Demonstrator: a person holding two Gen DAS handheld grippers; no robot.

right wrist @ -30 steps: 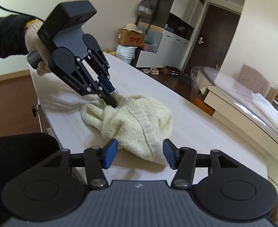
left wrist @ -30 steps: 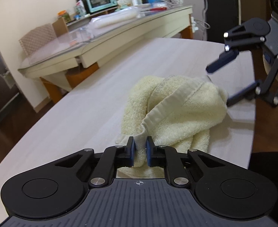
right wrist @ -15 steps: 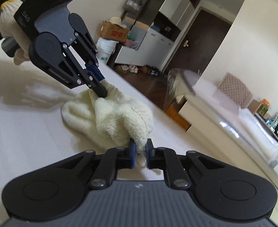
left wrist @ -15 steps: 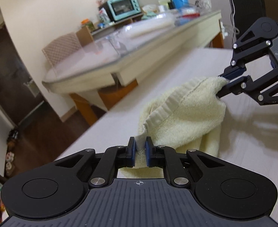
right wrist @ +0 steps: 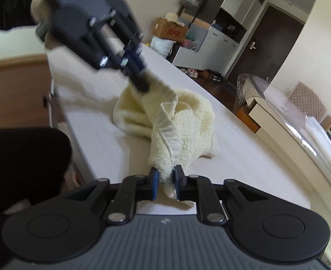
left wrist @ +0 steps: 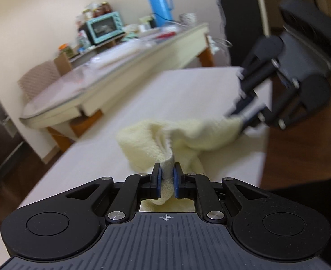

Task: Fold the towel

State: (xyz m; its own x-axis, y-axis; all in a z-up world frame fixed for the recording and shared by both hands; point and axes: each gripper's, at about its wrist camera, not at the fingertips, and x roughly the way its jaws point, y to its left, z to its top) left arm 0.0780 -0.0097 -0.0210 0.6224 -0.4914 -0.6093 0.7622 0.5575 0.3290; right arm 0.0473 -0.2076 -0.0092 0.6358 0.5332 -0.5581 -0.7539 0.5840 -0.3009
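While lying bunched mid-surface, pale yellow towel is being pinched at near corner by left gripper, right gripper jaws opening around another corner.

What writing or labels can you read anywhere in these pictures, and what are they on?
None can be read for certain.
Cardboard box: red print, too blurred to read.
Left gripper: any lettering on its body is lost to motion blur.
Jars and packets beside the toaster oven: labels too small to read.
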